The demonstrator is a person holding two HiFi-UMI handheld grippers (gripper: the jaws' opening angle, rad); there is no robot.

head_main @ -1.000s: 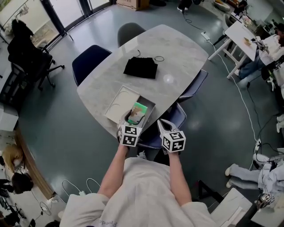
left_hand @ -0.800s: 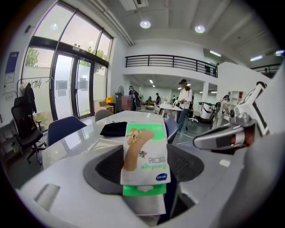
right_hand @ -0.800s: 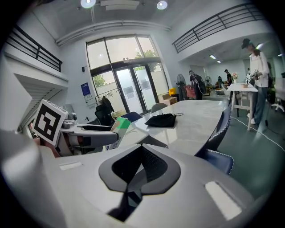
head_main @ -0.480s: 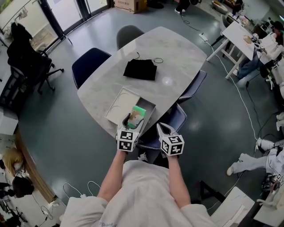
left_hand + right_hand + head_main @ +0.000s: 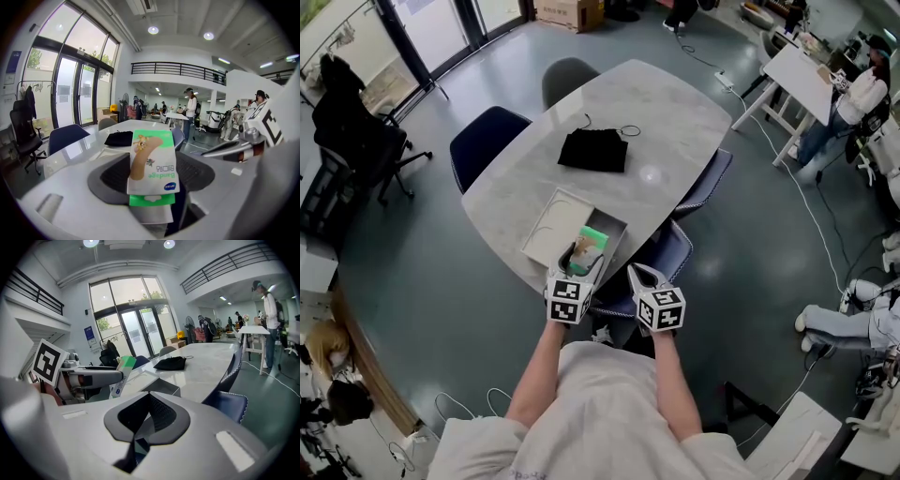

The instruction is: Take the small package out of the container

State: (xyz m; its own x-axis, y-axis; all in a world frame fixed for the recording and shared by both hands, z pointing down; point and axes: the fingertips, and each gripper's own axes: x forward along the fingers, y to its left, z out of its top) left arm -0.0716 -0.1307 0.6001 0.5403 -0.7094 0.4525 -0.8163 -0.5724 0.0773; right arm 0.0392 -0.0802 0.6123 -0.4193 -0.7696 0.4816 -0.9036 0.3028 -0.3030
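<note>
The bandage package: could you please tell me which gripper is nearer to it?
Left. The left gripper holds the bandage package between its fingers, at the white box's near end. The right gripper sits off to its right, apart, fingers shut on nothing.

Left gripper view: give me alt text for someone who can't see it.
The left gripper is shut on a small bandage package, its printed side facing the camera. Beyond it, a black pouch lies on a pale table.
</note>
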